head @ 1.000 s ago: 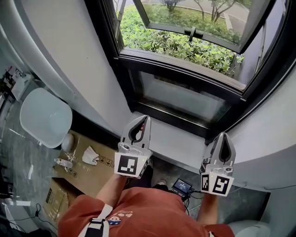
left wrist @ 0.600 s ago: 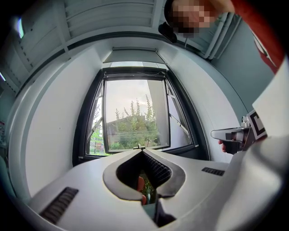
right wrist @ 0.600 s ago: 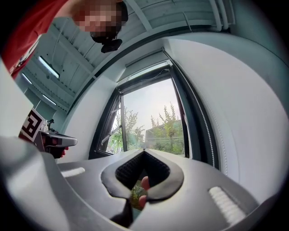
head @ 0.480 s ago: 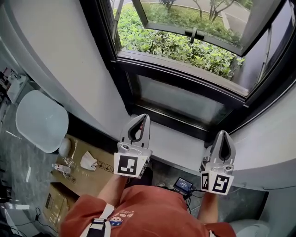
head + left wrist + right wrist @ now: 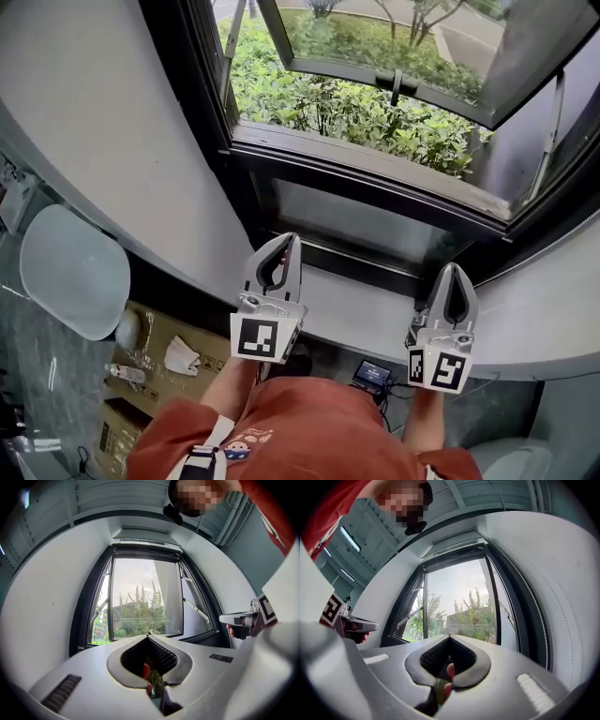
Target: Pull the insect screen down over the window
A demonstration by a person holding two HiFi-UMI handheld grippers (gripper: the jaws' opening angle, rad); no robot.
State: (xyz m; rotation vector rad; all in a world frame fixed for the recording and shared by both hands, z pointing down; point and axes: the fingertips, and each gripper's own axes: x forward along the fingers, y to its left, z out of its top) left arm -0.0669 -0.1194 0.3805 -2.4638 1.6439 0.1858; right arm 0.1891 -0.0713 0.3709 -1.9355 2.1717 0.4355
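The black-framed window (image 5: 370, 178) fills the top of the head view; its sash (image 5: 394, 70) is swung outward over green bushes. No screen covers the opening. In the left gripper view a pale bar (image 5: 146, 542) runs along the top of the opening; the right gripper view shows the same bar (image 5: 457, 545). My left gripper (image 5: 289, 240) is shut and empty, held over the white sill (image 5: 352, 291). The right gripper (image 5: 452, 268) is also shut and empty, near the frame's lower right corner. Both point at the window (image 5: 145, 597) and touch nothing.
Curved white walls (image 5: 122, 141) flank the window. A pale round seat (image 5: 70, 272) stands low on the left, with cardboard boxes (image 5: 155, 352) holding small items beside it. A small device with a screen (image 5: 372, 377) lies on the floor by the person's legs.
The window has come nearer in the head view and the seat and boxes have slid down and left. Both grippers, still shut, have moved towards the window together.
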